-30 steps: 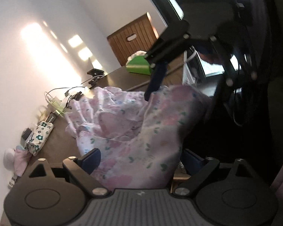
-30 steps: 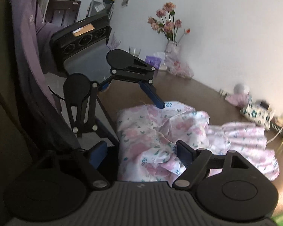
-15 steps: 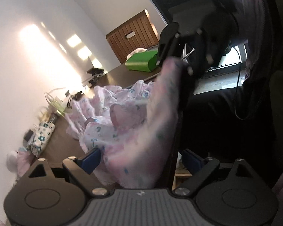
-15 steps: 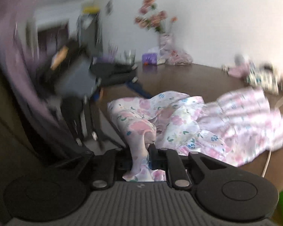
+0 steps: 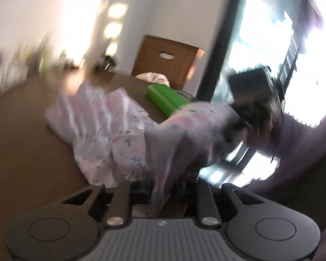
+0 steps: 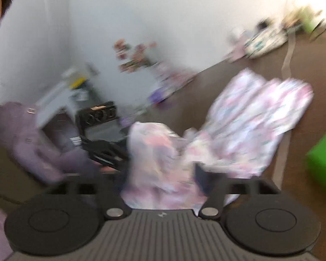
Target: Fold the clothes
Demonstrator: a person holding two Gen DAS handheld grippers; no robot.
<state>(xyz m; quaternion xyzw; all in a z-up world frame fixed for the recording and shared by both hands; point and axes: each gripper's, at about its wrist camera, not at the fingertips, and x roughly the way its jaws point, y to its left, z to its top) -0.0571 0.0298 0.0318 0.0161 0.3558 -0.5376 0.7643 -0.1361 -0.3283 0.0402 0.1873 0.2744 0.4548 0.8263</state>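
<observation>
A pink floral garment (image 5: 110, 130) lies crumpled on the brown table (image 5: 21, 141). One edge of it rises into my left gripper (image 5: 163, 187), whose jaws are closing and pinch that fold. In the blurred right wrist view the garment (image 6: 250, 119) spreads away to the right, and a bunched part sits between the wide jaws of my right gripper (image 6: 160, 171), which are opening. Its right finger (image 6: 202, 178) stands apart from the cloth. The right gripper (image 5: 256, 100) shows as a dark blur past the lifted fold. The left gripper (image 6: 104, 152) shows beside a purple sleeve (image 6: 32, 143).
A green box (image 5: 166, 99) lies on the table behind the garment, and in the right wrist view the green box (image 6: 323, 158) is at the right edge. A wooden crate (image 5: 167, 63) stands at the back. Flowers (image 6: 137, 58) and a floral pouch (image 6: 265, 41) line the wall.
The left gripper went from wide open to pinched on a fold. The right gripper closed on the cloth, then spread wide again. Both views have rolled and are now blurred.
</observation>
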